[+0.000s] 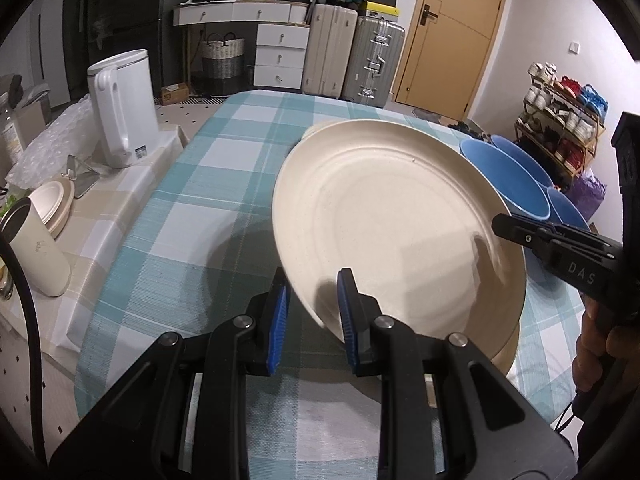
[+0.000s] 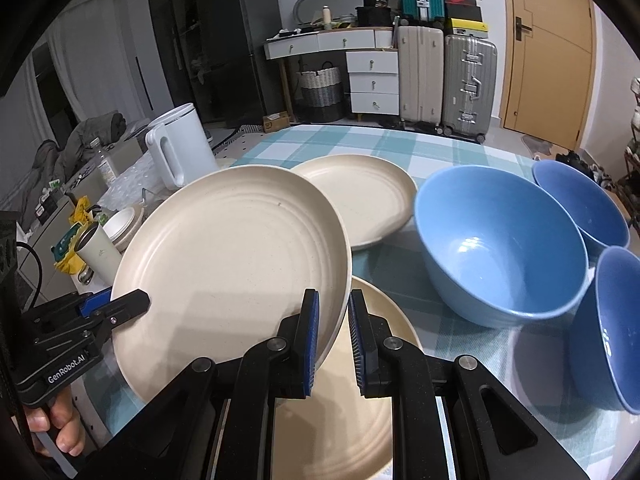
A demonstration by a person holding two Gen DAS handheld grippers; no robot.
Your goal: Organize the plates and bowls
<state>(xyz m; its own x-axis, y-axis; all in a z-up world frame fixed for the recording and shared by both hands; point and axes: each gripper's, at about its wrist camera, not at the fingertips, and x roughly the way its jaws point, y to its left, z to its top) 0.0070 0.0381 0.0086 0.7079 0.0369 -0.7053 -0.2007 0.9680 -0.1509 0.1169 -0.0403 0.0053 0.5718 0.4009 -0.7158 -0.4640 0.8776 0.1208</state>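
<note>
My left gripper [image 1: 312,316] and right gripper [image 2: 334,340] both clamp one cream plate [image 2: 232,248] (tilted, lifted), above the checked counter [image 1: 192,184], blue bowls [image 2: 500,240] beside.

Both grippers clamped on one cream plate [image 2: 228,256], opposite rim sides, plate tilted and lifted. Left gripper [image 1: 312,312]: black arms, blue pads, pointing fwd and down; jaws nearly closed, rim of plate pinched at its near-left edge, right pad [image 1: 347,320] over the plate's inner face, left pad [image 1: 280,316] under it. Right gripper [image 2: 334,340]: same build, angled down, jaws narrow, gripping plate's near-right rim; left pad on the plate's upper face, right pad on its underside. Person's right hand [image 1: 600,340] wraps the handle, right of plate. Left hand [image 2: 56,420], fingers curled round the grip, below-left of plate.
</note>
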